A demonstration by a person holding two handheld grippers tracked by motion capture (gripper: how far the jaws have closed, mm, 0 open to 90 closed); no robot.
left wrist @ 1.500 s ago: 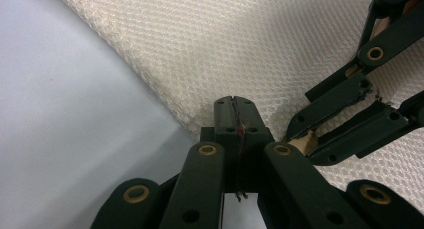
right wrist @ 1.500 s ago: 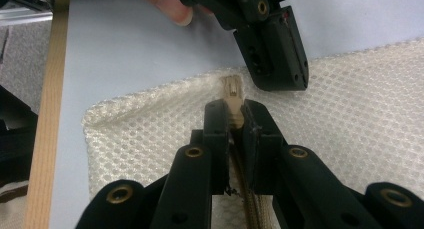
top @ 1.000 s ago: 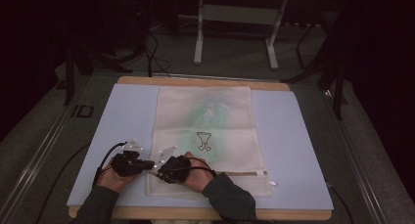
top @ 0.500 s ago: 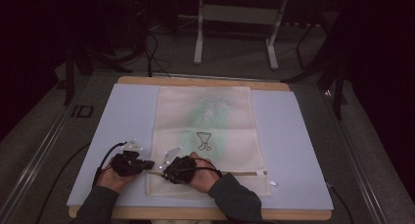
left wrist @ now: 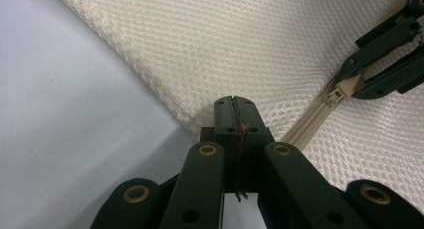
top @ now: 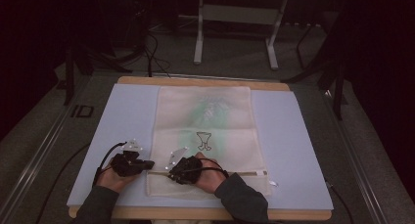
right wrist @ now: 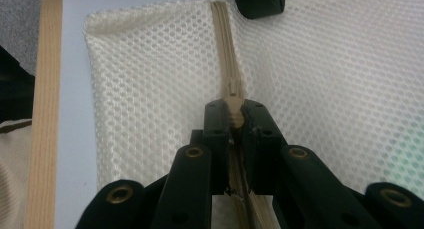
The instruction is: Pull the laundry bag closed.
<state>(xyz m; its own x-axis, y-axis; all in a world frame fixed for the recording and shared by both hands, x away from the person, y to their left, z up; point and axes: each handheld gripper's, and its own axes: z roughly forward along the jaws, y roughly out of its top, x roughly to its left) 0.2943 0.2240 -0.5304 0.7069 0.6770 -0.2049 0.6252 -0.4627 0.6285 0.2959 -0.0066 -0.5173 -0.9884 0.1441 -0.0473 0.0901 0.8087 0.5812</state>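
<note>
The left gripper (left wrist: pixel 234 106) pinches the mesh bag's (left wrist: pixel 260 44) edge; the right gripper (right wrist: pixel 234 114) clamps its zipper pull (right wrist: pixel 234 110).

A wooden table (top: pixel 205 80) carries a pale lilac mat (top: pixel 293 150) that covers nearly its whole top, leaving bare wood showing along the 12 o'clock and 6 o'clock edges. Flat on the mat's middle lies a cream mesh bag (top: pixel 230 111), its length running from 12 to 6 o'clock, with a zipper (top: pixel 244 173) crossing near the 6 o'clock end.
</note>
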